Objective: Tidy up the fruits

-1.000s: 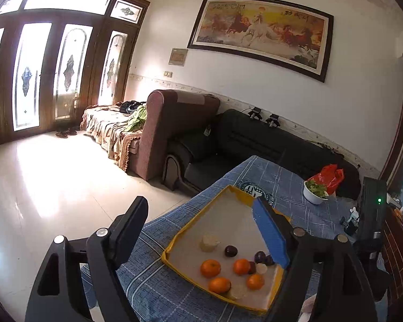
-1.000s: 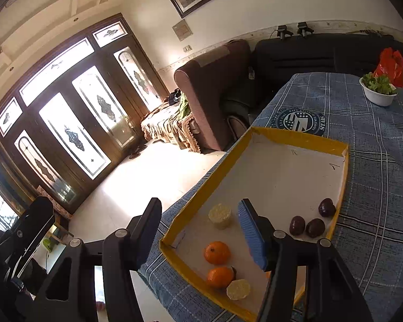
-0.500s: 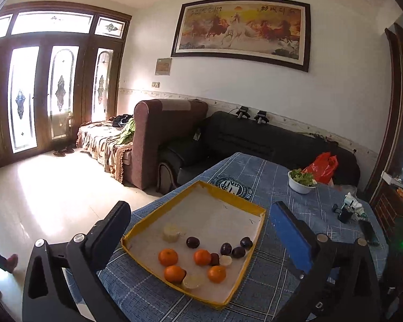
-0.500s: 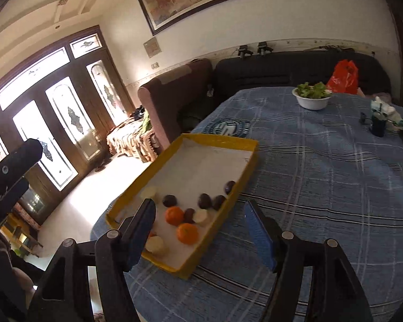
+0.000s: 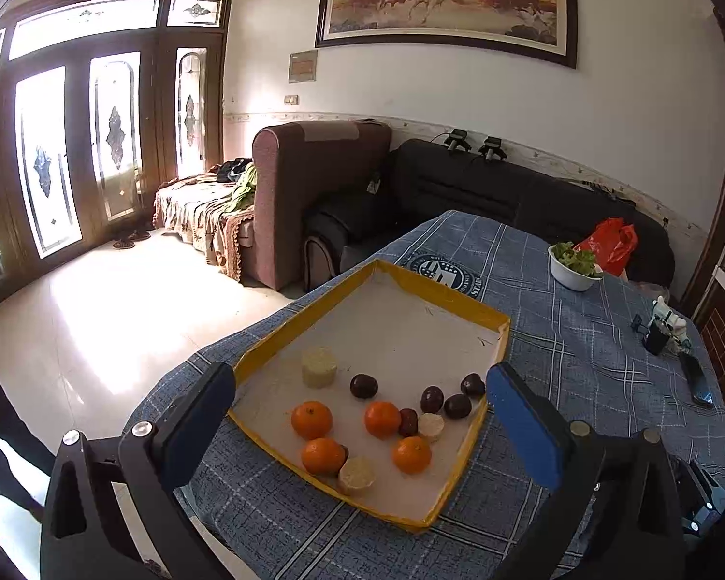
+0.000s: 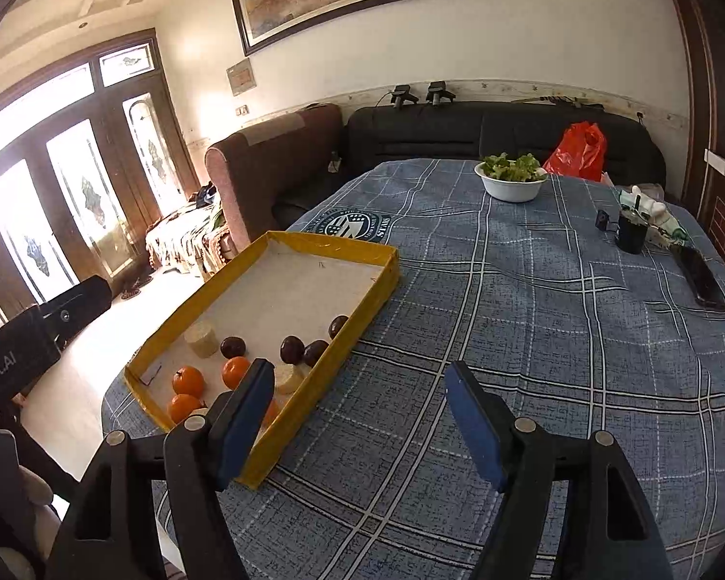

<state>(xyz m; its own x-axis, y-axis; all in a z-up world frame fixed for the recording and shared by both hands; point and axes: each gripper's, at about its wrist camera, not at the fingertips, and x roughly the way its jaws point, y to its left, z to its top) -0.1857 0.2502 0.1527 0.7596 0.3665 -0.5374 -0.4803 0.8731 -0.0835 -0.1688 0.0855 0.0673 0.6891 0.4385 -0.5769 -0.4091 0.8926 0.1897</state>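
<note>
A yellow-rimmed cardboard tray (image 5: 502,338) (image 6: 386,280) lies on the blue checked tablecloth. Its near end holds several oranges (image 5: 311,419) (image 6: 187,381), several dark plums (image 5: 364,385) (image 6: 292,348) and pale round cakes (image 5: 319,366) (image 6: 201,338). My left gripper (image 5: 357,415) is open and empty, held above the tray's near end with the fruit between its fingers in view. My right gripper (image 6: 355,403) is open and empty over the cloth just right of the tray; its left finger (image 6: 241,415) overlaps the tray's near corner.
A white bowl of greens (image 6: 510,179) (image 5: 574,268) stands at the table's far side, a red bag (image 6: 577,150) behind it. A black cup (image 6: 630,229), a dark remote (image 6: 701,278) and small items lie at the right edge. Sofas stand beyond the table.
Both grippers have pulled back and swung: the left now frames the whole fruit cluster, the right has shifted right off the tray onto the cloth. Both stay open and empty.
</note>
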